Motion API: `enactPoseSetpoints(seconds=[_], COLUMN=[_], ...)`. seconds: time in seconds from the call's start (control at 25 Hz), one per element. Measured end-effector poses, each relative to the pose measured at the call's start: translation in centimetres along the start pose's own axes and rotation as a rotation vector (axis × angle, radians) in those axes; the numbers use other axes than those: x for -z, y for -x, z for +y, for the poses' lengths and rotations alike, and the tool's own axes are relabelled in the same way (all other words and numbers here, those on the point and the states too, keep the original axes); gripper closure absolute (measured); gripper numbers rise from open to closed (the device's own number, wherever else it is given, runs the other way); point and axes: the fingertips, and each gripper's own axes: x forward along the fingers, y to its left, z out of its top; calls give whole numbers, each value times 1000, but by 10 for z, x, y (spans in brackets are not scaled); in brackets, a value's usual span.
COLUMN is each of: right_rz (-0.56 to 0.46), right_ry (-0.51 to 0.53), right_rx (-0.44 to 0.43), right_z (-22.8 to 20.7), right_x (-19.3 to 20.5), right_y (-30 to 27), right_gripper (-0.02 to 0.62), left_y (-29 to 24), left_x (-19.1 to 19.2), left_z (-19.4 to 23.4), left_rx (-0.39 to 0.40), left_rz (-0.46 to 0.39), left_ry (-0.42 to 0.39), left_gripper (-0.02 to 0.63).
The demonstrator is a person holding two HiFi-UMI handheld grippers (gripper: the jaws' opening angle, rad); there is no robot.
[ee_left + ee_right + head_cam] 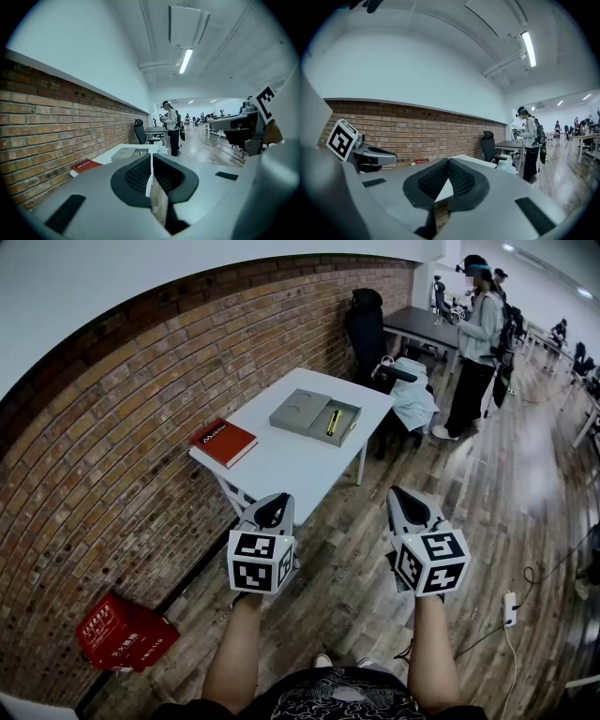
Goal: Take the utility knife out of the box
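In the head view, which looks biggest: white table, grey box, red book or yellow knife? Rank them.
1. White table
2. Grey box
3. Red book, slightly smaller than the box
4. Yellow knife, smallest, inside the box

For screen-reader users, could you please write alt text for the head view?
The left gripper and right gripper, both shut, point toward a white table holding an open box with a yellow utility knife, beside a red book.

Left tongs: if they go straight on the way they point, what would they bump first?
Probably the near end of the white table, straight ahead of the left tongs; the space between looks free, though depth is hard to judge.
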Motion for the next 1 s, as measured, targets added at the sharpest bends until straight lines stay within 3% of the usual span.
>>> enactPoseSetpoints(seconds=[0.72, 1.0], right_rz=[27, 32], right_ry=[5, -1], right_rx=[0, -8], right_z=[15, -3], right_x=[7, 11], right_y=[-19, -35], right_gripper=[575, 575], left_y=[-19, -46], left_x=[7, 7], left_z=[8, 7], left_rx=[48, 49], left_rz=[-1, 16], left_ry=[28, 31], left_gripper=[566, 499])
